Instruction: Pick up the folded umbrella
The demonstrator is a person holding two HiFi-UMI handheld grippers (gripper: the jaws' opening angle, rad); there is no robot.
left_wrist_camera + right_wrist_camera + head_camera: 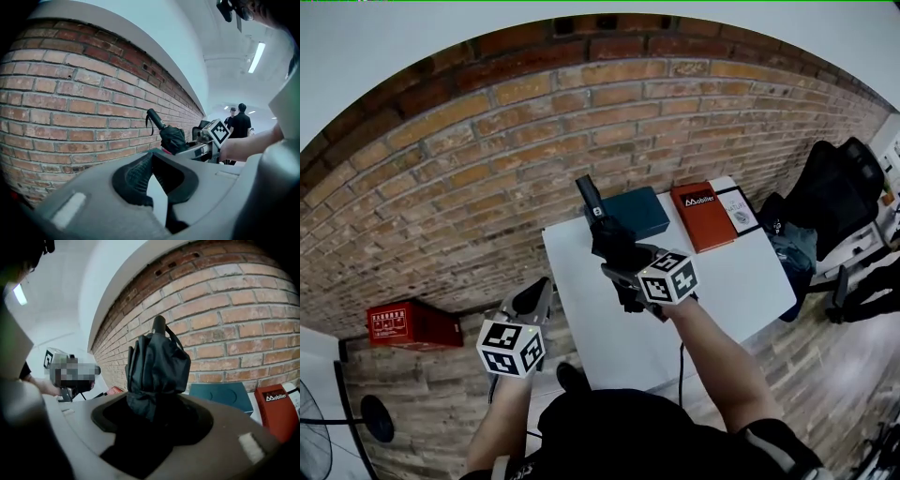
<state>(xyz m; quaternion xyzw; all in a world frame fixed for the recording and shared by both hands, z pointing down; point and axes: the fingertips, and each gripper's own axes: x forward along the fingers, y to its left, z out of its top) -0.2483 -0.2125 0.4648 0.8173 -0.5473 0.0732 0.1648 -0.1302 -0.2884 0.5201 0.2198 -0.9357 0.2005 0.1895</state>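
Pickup looks all but done: the right tongs (625, 264) are clamped on the folded umbrella (614, 239), jaws set wide around its bundled black fabric, and the head view shows it held in the air over the far left part of the white counter (731, 281), not resting on it. The umbrella stands roughly upright with its handle topmost, in front of the brick wall (487, 169), with a teal box (637, 214) and a red book (701, 217) lying on the counter beyond it. In the right gripper view the umbrella (157, 362) fills the space between the jaws. The left tongs (539, 291) hover off the counter's left edge, jaws drawn close with nothing between them. The step in hand appears to be the lift itself. Because the grip sits on soft cloth, not the handle, the next move likely calls for steady pressure and keeping the umbrella from tilting or sliding.
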